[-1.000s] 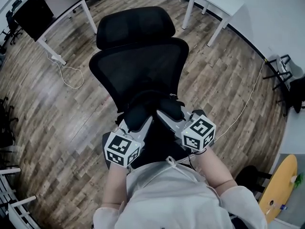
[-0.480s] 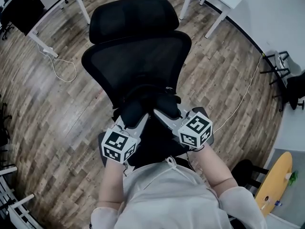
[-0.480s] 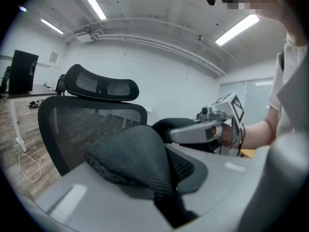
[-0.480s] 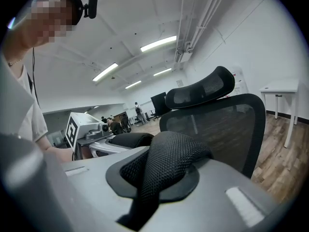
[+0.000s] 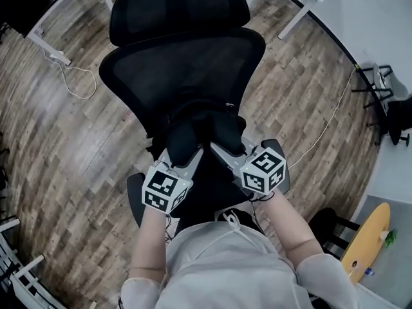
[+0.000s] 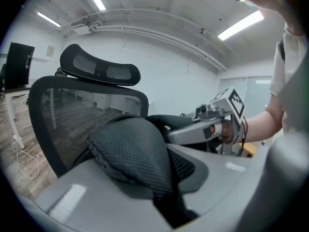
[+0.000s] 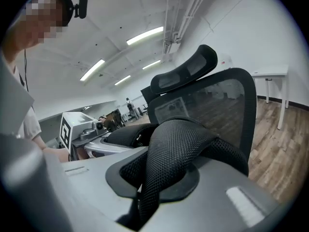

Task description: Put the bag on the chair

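Fingers, left gripper (image 5: 175, 163): nearly together, pinching one padded strap (image 6: 130, 153) of the bag.
Fingers, right gripper (image 5: 225, 156): nearly together, pinching the second strap (image 7: 176, 153).
Bag (image 5: 203, 131): black, hanging at 12 o'clock from both sets of fingers, just in front of the backrest (image 5: 187, 63).
Key relation: the seat (image 5: 135, 201) lies directly under the bag. Its base may already rest there, but the head view hides the contact.
Long axis: probably upright, parallel to the backrest.
Nearer hand: neither. The grippers sit level, at 7 and 5 o'clock of the bag.
Materials: straps are soft, springy open mesh, folded thick where pinched. The bag body is dark fabric.
Chair (image 5: 177, 11): black mesh office chair with a curved headrest, on a wood-plank floor (image 5: 84, 140).
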The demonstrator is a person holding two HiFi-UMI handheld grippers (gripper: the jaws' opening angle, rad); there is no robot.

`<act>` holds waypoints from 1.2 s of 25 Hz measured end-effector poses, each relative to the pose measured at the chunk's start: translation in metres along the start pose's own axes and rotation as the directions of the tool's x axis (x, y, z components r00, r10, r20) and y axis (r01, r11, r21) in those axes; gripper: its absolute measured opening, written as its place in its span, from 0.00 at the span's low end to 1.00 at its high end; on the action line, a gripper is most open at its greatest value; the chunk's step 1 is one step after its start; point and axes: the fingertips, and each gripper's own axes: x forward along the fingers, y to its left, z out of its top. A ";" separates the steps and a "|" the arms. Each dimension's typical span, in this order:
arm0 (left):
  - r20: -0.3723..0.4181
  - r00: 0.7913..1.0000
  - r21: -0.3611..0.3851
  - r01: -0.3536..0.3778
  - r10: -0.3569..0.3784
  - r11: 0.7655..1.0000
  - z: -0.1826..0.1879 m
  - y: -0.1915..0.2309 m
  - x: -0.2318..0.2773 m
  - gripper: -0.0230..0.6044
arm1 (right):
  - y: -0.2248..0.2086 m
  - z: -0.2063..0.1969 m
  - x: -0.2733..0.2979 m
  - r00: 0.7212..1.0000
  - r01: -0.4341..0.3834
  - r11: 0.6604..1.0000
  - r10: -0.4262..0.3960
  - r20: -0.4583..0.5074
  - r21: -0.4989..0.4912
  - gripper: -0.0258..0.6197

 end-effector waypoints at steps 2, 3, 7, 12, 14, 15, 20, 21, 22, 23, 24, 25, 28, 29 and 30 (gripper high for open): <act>-0.016 1.000 0.002 0.000 0.000 1.000 -0.010 0.004 0.008 0.14 | -0.008 -0.010 0.006 1.000 0.018 0.999 -0.018 -0.013 0.030 0.10; -0.023 1.000 -0.004 0.000 0.000 1.000 -0.015 0.008 0.010 0.14 | -0.012 -0.015 0.010 0.999 0.025 0.999 -0.025 -0.020 0.036 0.10; -0.059 0.998 -0.025 -0.023 0.022 0.999 -0.039 0.022 0.022 0.13 | -0.030 -0.034 0.025 0.998 0.046 0.998 -0.043 -0.044 0.051 0.10; -0.087 0.995 -0.011 -0.056 0.055 0.998 -0.058 0.035 0.045 0.12 | -0.057 -0.051 0.037 0.995 0.088 0.993 -0.083 -0.057 0.085 0.11; -0.096 0.993 -0.026 -0.072 0.070 0.997 -0.068 0.045 0.053 0.11 | -0.068 -0.060 0.045 0.992 0.113 0.989 -0.107 -0.068 0.096 0.11; -0.104 0.992 -0.036 -0.081 0.077 0.996 -0.073 0.050 0.058 0.11 | -0.075 -0.064 0.049 0.990 0.125 0.987 -0.118 -0.074 0.100 0.11; -0.127 0.987 -0.097 -0.114 0.101 0.989 -0.097 0.078 0.076 0.12 | -0.105 -0.076 0.069 0.985 0.155 0.985 -0.147 -0.095 0.078 0.11; -0.124 0.987 -0.108 -0.116 0.102 0.987 -0.099 0.083 0.079 0.12 | -0.110 -0.078 0.072 0.984 0.158 0.985 -0.151 -0.097 0.069 0.11; -0.122 0.987 -0.116 -0.117 0.103 0.986 -0.100 0.087 0.082 0.12 | -0.113 -0.079 0.075 0.983 0.161 0.985 -0.154 -0.099 0.061 0.11; -0.121 0.987 -0.120 -0.118 0.104 0.986 -0.102 0.090 0.085 0.12 | -0.117 -0.081 0.078 0.983 0.163 0.985 -0.157 -0.099 0.056 0.11; -0.120 0.987 -0.118 -0.119 0.105 0.986 -0.103 0.093 0.088 0.12 | -0.119 -0.083 0.081 0.982 0.164 0.985 -0.158 -0.099 0.054 0.11; -0.118 0.987 -0.114 -0.118 0.105 0.986 -0.105 0.095 0.090 0.12 | -0.122 -0.084 0.084 0.982 0.166 0.985 -0.160 -0.097 0.053 0.11; -0.112 0.988 -0.116 -0.117 0.104 0.986 -0.108 0.105 0.097 0.11 | -0.128 -0.086 0.095 0.982 0.167 0.985 -0.162 -0.094 0.047 0.10; -0.112 0.988 -0.119 -0.118 0.105 0.986 -0.109 0.108 0.099 0.11 | -0.131 -0.087 0.098 0.983 0.165 0.985 -0.160 -0.094 0.044 0.10; -0.115 0.988 -0.120 -0.119 0.105 0.986 -0.111 0.110 0.101 0.11 | -0.133 -0.088 0.101 0.983 0.163 0.986 -0.159 -0.095 0.041 0.10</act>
